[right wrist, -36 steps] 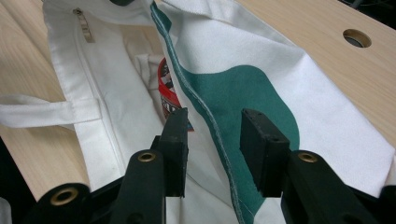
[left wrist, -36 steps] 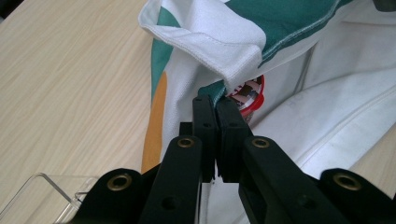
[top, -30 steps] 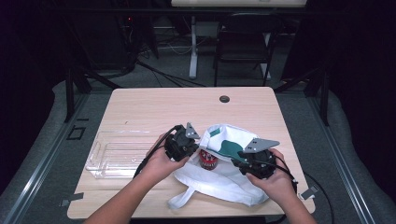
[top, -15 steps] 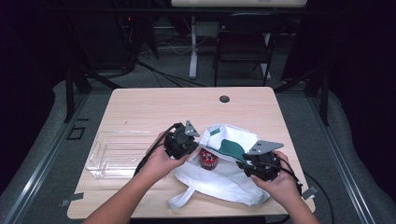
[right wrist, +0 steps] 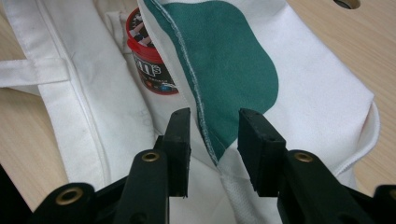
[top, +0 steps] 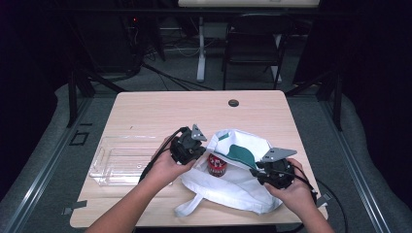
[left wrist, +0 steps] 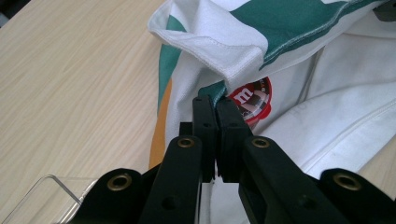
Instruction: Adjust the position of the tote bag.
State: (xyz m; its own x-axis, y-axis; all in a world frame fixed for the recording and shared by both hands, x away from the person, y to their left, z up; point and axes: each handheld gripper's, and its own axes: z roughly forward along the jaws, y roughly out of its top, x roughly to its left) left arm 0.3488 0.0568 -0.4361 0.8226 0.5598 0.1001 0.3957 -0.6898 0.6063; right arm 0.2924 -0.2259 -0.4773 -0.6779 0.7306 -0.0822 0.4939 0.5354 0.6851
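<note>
A white cloth bag (top: 238,187) with green and orange print lies on the wooden table (top: 160,111), its mouth lifted open. A red candy tub (top: 216,166) stands inside the mouth. My left gripper (top: 205,147) is shut on the bag's rim and holds it up; in the left gripper view the jaw tips (left wrist: 215,100) pinch the folded hem (left wrist: 233,70) just before the tub (left wrist: 254,100). My right gripper (top: 256,171) is at the rim's right side. Its jaws (right wrist: 215,121) have just been closing, with the green-printed edge (right wrist: 224,70) between them, untouched.
A clear plastic tray (top: 116,162) lies on the table to the left of the left hand. A round cable hole (top: 233,103) sits near the far edge. The bag's handle loop (top: 189,206) trails toward the near edge. Chairs and cables stand beyond the table.
The right hand has slid slightly toward the near right along the bag's rim. The bag's mouth stands a little wider, showing more of the tub. The left hand has kept still.
</note>
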